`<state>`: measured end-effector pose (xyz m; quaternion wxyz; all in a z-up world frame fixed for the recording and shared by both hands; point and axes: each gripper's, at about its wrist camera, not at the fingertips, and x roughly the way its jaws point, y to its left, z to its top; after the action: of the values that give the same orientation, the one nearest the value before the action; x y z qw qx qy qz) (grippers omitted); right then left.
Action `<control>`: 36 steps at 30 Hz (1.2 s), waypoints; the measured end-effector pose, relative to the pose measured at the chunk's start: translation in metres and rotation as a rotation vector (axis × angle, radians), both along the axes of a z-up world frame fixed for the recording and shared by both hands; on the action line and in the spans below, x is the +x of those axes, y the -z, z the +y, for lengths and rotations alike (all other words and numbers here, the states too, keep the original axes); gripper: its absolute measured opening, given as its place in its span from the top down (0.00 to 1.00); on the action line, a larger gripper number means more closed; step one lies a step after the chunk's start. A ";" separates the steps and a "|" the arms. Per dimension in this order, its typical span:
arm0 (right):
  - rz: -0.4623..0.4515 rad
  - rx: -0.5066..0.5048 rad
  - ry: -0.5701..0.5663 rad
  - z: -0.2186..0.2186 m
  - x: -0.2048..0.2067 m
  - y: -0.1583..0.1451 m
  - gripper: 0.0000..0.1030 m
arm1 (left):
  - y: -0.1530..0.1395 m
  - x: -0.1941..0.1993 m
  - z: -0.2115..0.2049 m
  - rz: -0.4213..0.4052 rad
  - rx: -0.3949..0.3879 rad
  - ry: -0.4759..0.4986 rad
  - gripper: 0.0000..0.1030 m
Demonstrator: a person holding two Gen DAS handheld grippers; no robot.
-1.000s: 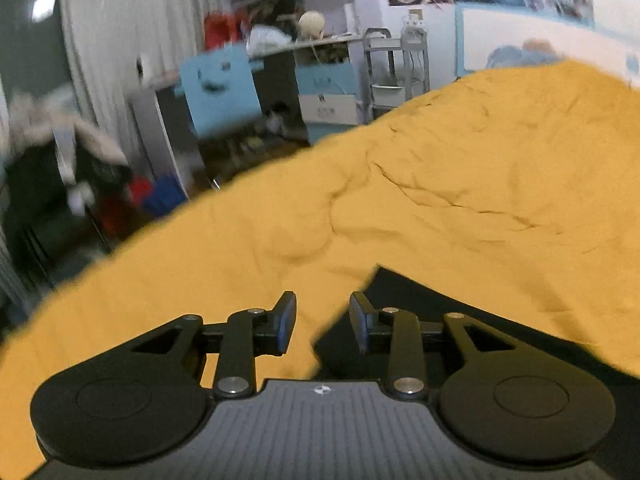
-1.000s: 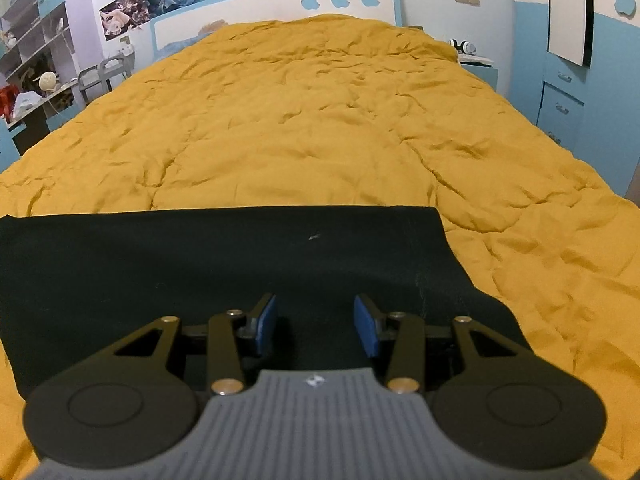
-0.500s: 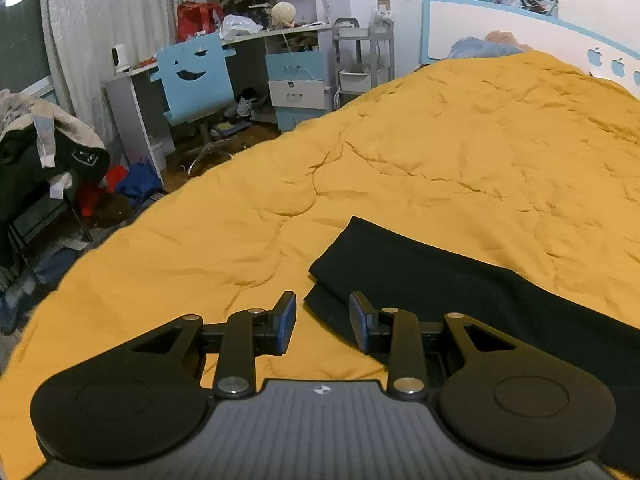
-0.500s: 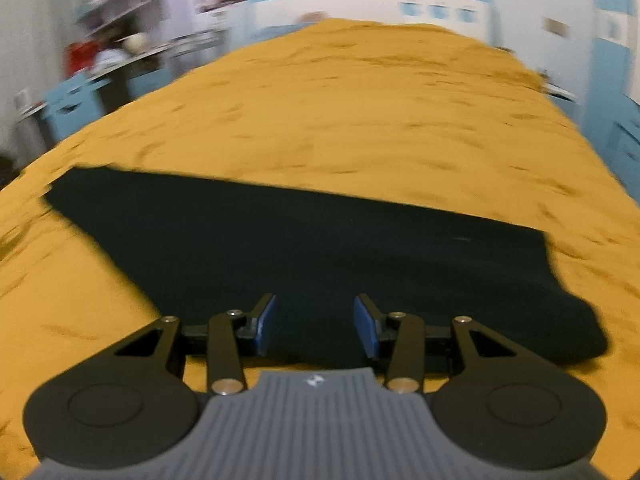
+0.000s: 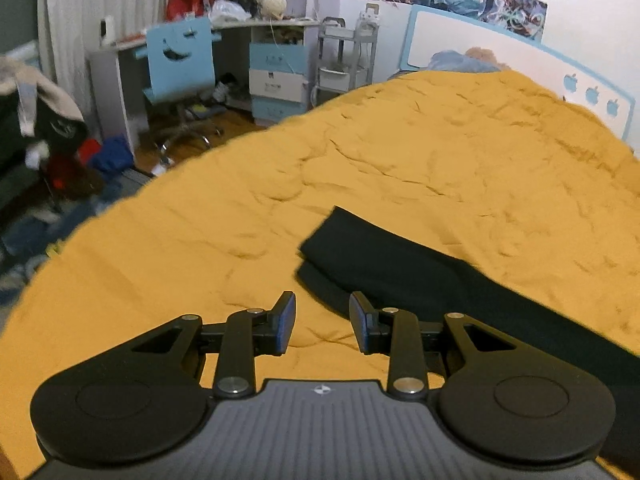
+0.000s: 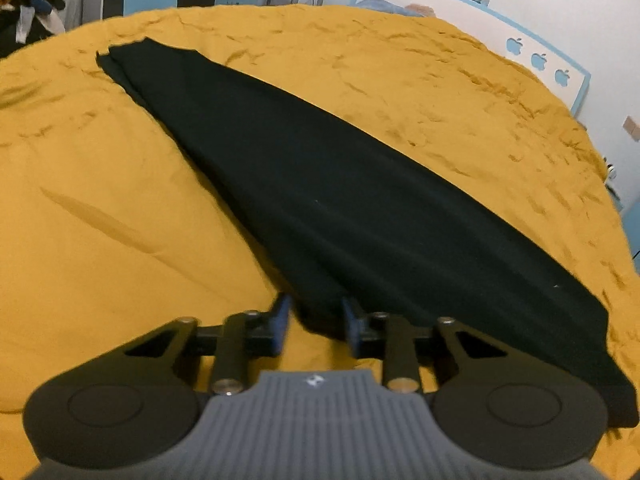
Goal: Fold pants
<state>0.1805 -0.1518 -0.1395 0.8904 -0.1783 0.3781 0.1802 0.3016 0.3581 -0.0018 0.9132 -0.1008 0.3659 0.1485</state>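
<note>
Black pants (image 6: 340, 200) lie flat on the yellow bedspread (image 6: 120, 200), folded lengthwise into one long strip with the two legs stacked. The right wrist view shows the whole strip, from the wide end by my right gripper (image 6: 314, 318) to the narrow leg end at the far left. My right gripper is open, its jaws either side of the near edge of the wide end. In the left wrist view the leg end of the pants (image 5: 360, 256) lies just ahead and right of my open, empty left gripper (image 5: 322, 320).
The bed's left edge (image 5: 200, 156) drops to a cluttered floor with a blue chair (image 5: 180, 64), a desk and a white trolley (image 5: 344, 60). A blue and white headboard (image 6: 540, 60) stands at the far end. Yellow bedspread (image 5: 480, 152) surrounds the pants.
Both grippers have drawn back and swung round. The right view now looks along the pants from the wide end. The left view shows more of the leg end, farther ahead. Jaws stay open.
</note>
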 end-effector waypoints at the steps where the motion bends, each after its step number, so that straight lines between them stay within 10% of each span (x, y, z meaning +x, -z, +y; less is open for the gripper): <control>1: 0.006 0.030 0.016 -0.006 0.001 -0.005 0.98 | 0.001 0.004 0.001 0.003 -0.009 -0.001 0.64; 17: 0.131 0.103 0.039 -0.026 0.015 -0.014 1.00 | 0.109 0.086 0.049 -0.062 -0.403 -0.244 0.68; 25: 0.130 0.064 0.028 -0.020 0.020 -0.019 1.00 | 0.134 0.092 0.065 -0.072 -0.390 -0.300 1.00; 33: 0.087 0.023 0.042 -0.016 0.010 -0.041 1.00 | 0.086 0.075 0.066 -0.149 -0.280 -0.264 1.00; 36: 0.087 0.009 0.052 -0.017 0.008 -0.038 1.00 | 0.092 0.075 0.073 -0.116 -0.361 -0.229 1.00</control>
<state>0.1889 -0.1692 -0.1014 0.8783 -0.1565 0.4199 0.1664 0.3761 0.4312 -0.0937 0.8771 -0.3120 0.3194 0.1770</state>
